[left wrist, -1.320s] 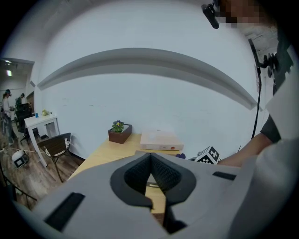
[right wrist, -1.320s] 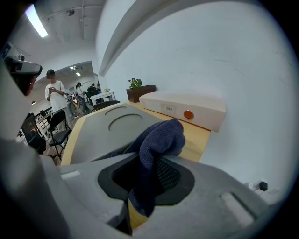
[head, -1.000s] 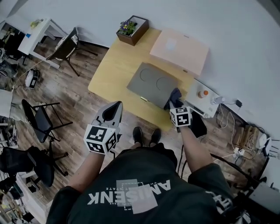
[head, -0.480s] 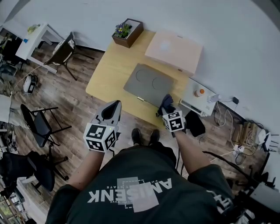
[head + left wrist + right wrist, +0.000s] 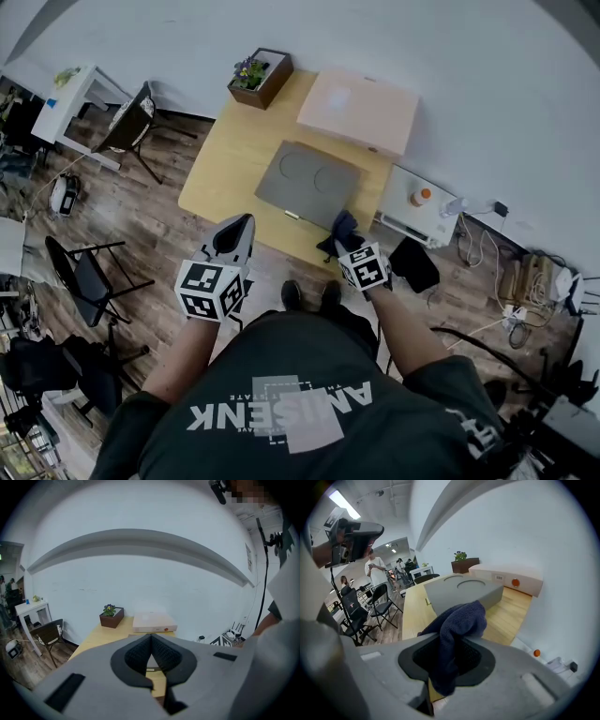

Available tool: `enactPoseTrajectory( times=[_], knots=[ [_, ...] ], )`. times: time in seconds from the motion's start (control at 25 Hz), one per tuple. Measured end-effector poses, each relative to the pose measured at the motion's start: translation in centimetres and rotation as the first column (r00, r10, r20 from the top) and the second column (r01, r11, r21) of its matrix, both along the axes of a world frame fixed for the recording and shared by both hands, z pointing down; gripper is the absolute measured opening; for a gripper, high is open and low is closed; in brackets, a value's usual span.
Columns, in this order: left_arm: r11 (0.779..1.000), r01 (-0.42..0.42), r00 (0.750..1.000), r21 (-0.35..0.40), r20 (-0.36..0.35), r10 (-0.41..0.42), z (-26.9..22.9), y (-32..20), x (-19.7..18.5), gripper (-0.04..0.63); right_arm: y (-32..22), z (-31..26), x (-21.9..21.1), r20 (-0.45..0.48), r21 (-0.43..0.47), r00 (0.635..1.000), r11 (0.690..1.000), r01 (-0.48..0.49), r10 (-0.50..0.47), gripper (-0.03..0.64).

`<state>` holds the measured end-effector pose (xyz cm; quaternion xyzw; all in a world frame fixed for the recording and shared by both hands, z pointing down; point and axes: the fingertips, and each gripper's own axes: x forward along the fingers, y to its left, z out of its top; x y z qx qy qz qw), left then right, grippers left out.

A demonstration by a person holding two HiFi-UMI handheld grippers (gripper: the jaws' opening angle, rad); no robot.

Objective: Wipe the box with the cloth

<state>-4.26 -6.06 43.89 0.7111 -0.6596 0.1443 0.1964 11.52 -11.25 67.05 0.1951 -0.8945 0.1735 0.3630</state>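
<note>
A flat grey box [image 5: 307,185] with two round dents lies on the wooden table [image 5: 230,150]. The right gripper view shows this grey box [image 5: 461,592] just beyond the jaws. My right gripper [image 5: 345,236] is at the box's near right corner, shut on a dark blue cloth [image 5: 341,231]. The cloth [image 5: 457,623] bunches up out of the jaws of the right gripper [image 5: 452,644]. A beige box [image 5: 358,110] sits at the table's back. My left gripper [image 5: 241,225] hangs off the table's near edge, over the floor. The left gripper [image 5: 151,637] is shut and holds nothing.
A brown planter [image 5: 258,75] with flowers stands at the table's far left corner. A white appliance [image 5: 417,208] with an orange knob sits right of the table, with a black object [image 5: 412,264] on the floor beside it. Chairs [image 5: 89,272] stand at the left. Cables lie at the right.
My right gripper with the cloth has drawn left and back toward the table's near edge. The left gripper has hardly moved.
</note>
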Motion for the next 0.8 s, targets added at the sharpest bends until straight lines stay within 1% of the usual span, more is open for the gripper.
enactPoseTrajectory(
  times=[0.16, 0.28, 0.4, 0.52, 0.6, 0.64, 0.72, 0.8],
  knots=[
    [1.0, -0.007, 1.0, 0.004, 0.012, 0.007, -0.1, -1.3, -0.5, 0.002, -0.7, -1.2, 1.0, 0.021, 0.031, 0.999, 0.999, -0.035, 0.034, 0.081],
    [0.999, -0.034, 0.999, -0.001, 0.016, 0.034, 0.3, -2.0, -1.6, 0.002, 0.3, -1.5, 1.6, 0.011, 0.035, 0.997, 0.997, -0.073, 0.073, 0.081],
    [0.996, -0.091, 0.996, 0.001, 0.019, 0.091, 0.8, -3.2, -3.0, 0.002, 1.2, -0.8, 2.2, -0.009, 0.02, 0.988, 0.988, -0.152, 0.152, 0.083],
    [0.987, -0.162, 0.987, 0.001, 0.013, 0.162, 1.3, -4.6, -4.6, 0.002, 1.4, -0.3, 1.8, -0.024, 0.012, 0.964, 0.965, -0.263, 0.263, 0.081],
    [0.978, -0.21, 0.978, 0.001, -0.004, 0.21, 1.7, -5.2, -5.7, 0.002, 1.5, 0.1, 1.2, -0.037, 0.007, 0.935, 0.936, -0.352, 0.352, 0.081],
    [0.972, -0.235, 0.972, 0.0, -0.012, 0.235, 1.9, -5.4, -6.2, 0.002, 1.6, 0.3, 1.0, -0.042, 0.003, 0.912, 0.913, -0.408, 0.408, 0.081],
    [0.961, -0.276, 0.961, -0.002, -0.027, 0.276, 2.3, -5.8, -7.8, 0.002, 1.5, 0.9, 0.6, -0.044, -0.003, 0.849, 0.85, -0.527, 0.526, 0.081],
    [0.95, -0.313, 0.949, -0.002, -0.028, 0.313, 2.5, -6.3, -9.5, 0.002, 1.3, 1.1, -0.1, -0.045, -0.001, 0.787, 0.788, -0.616, 0.615, 0.081]
  ],
)
